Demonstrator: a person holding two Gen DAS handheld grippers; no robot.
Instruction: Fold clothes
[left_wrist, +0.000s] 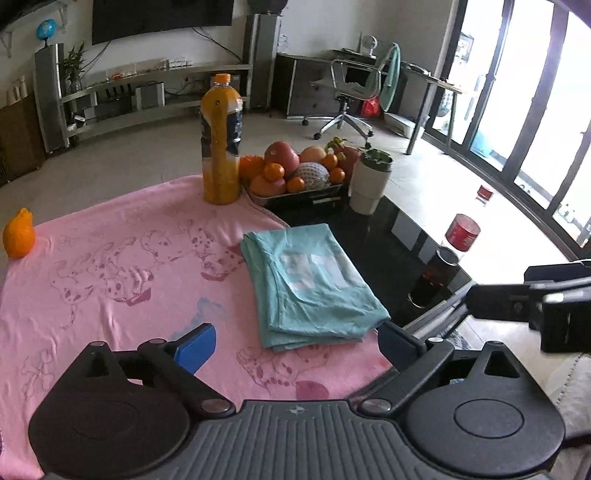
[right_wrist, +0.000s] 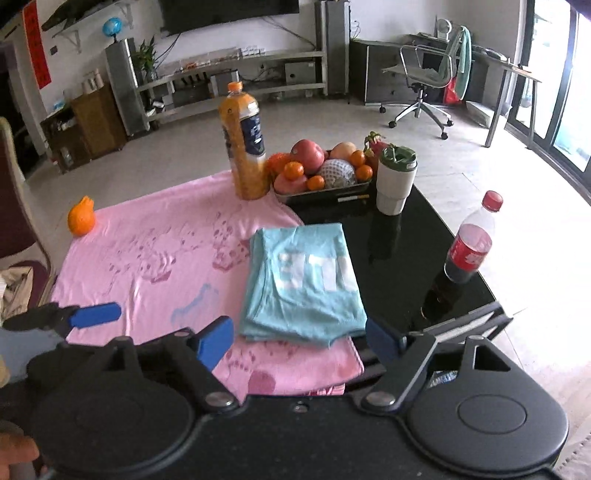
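The white block print on the folded teal shirt (right_wrist: 301, 284) was broken up by the folds and could not be read; in the left wrist view it (left_wrist: 310, 286) was fainter still. The labels on the juice bottle (right_wrist: 243, 142) and the cola bottle (right_wrist: 471, 245) were too small and blurred to read, though the cola bottle showed a red label and red cap. The near edge of the black worktop (right_wrist: 399, 236) was cut off behind the tool housings in both views.

The shirt lay in a flat rectangle, partly on the pink printed cloth (right_wrist: 166, 251) and partly on the bare worktop, just ahead of both tools. The left tool (left_wrist: 295, 345) stood wide open with nothing between its blue pads, held above the cloth. The right tool (right_wrist: 301, 338) was likewise spread wide and empty, its pads flanking the shirt's near edge without visibly touching it. One blue finger of the left tool (right_wrist: 96, 314) reached into the right wrist view at the left.

Behind the shirt stood the juice bottle on the cloth's far edge, a tray of fruit (right_wrist: 321, 170) beside it, and a white tumbler with a green lid (right_wrist: 395, 181) next to the tray. A lone orange fruit (right_wrist: 81, 218) sat at the cloth's far left corner. The cola bottle stood well apart at the right edge of the worktop.
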